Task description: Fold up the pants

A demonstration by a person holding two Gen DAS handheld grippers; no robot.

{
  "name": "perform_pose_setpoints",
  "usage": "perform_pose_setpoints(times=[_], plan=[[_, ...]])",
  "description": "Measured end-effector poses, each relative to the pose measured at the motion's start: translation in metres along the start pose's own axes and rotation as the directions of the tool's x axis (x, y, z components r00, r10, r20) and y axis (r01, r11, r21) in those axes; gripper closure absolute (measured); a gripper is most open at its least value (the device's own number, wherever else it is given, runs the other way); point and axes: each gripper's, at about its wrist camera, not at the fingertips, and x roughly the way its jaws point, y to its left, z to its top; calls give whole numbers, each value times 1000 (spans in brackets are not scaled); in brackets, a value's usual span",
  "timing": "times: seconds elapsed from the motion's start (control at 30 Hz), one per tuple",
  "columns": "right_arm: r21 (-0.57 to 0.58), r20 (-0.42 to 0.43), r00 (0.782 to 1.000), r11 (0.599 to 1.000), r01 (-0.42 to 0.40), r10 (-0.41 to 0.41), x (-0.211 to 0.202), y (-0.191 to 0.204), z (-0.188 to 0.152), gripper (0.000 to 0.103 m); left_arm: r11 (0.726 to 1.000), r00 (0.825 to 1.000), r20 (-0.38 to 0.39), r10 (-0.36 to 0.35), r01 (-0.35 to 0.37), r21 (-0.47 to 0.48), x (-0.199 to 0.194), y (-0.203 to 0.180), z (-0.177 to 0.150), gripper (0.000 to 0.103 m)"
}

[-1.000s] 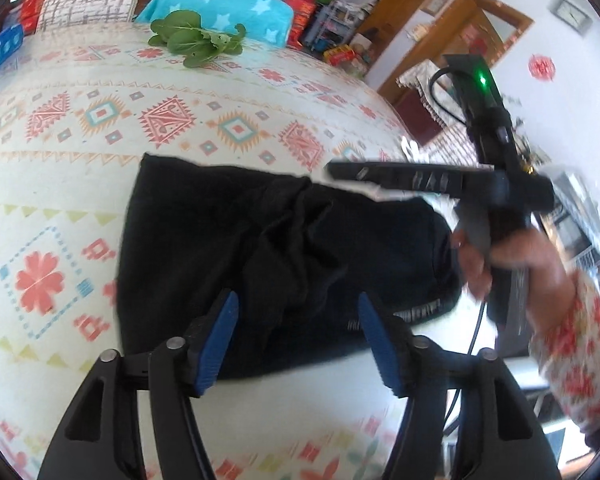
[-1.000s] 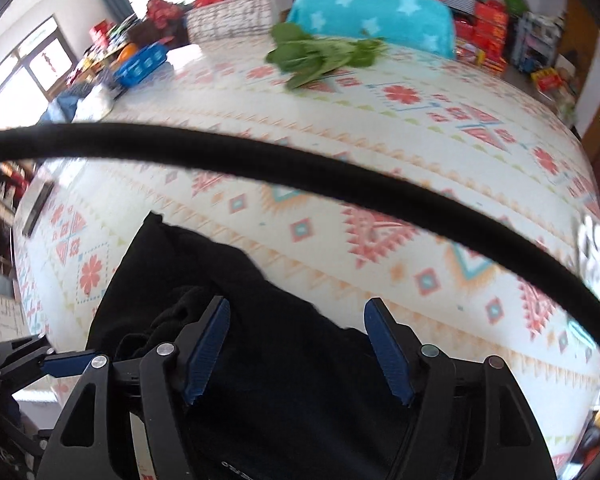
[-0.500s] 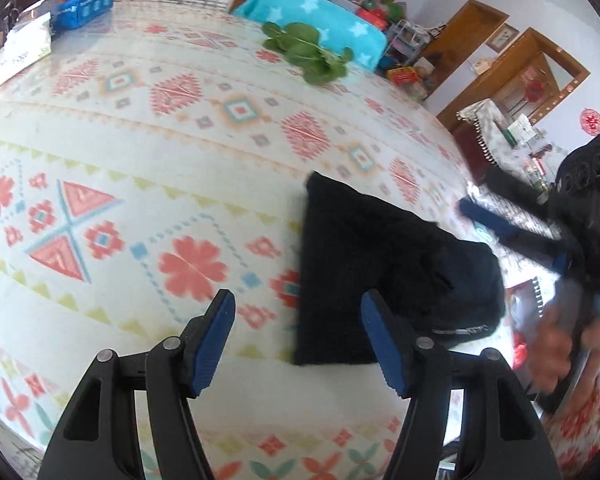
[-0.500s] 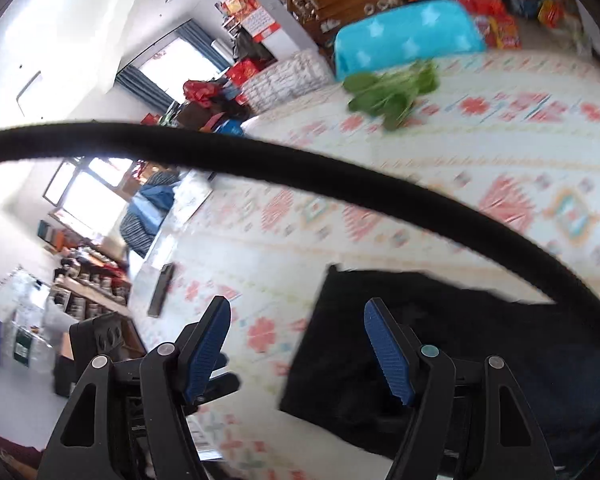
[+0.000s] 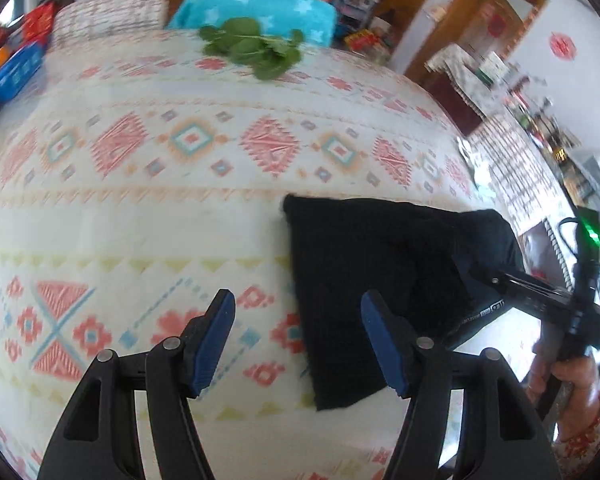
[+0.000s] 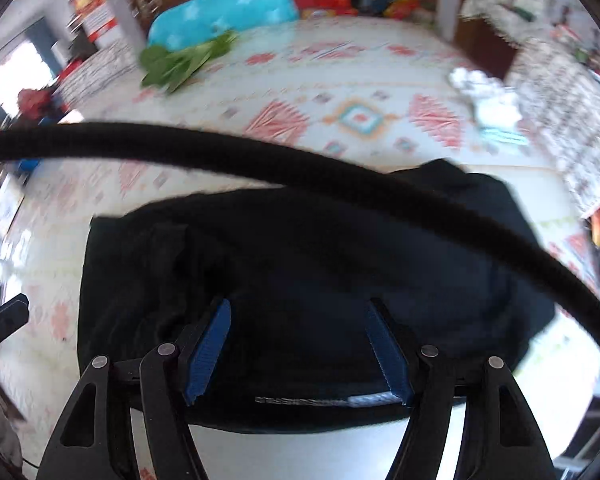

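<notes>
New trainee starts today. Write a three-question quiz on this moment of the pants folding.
1. True or false: the left hand-held gripper is clamped on the pants.
2. What lies at the table's far edge, before the blue cushion? A) leafy greens B) a shoe C) a mug
3. Fill in: the right hand-held gripper hovers over the ____ pants, jaws apart.

Key: 1 false, its jaws are apart with the pants' left edge showing between them, not pinched. 2 A, the greens. 3 black.
</notes>
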Motion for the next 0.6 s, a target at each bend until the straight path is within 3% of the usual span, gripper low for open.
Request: perform_pose_setpoints(times=[0.07, 0.2, 0.27, 0.4, 0.5, 0.6], plan=[[-2, 46, 999, 1000, -20, 20, -14, 9, -7, 29, 998, 1000, -1, -24, 24, 63, 11, -19, 14, 38], [-65, 82, 986, 988, -139, 144, -24, 42, -26, 29, 978, 999, -20, -33, 37, 205, 46, -67, 42, 38], [-113, 60, 983, 979, -168, 175, -19, 58, -36, 38, 970, 997, -59, -40, 53, 236, 68, -83, 52, 38], [-192, 17, 994, 976, -107, 112, 3, 79, -50, 40, 960, 993, -116, 7, 26, 280, 103, -99, 56, 38], [-147, -28, 996, 985, -88, 85, 26, 71, -51, 40, 953, 991, -130, 30, 11, 302, 115, -102, 54, 36], [-91, -40, 991, 988, -127, 124, 30, 63, -46, 40, 951, 988, -147, 40, 7, 308, 116, -104, 59, 35]])
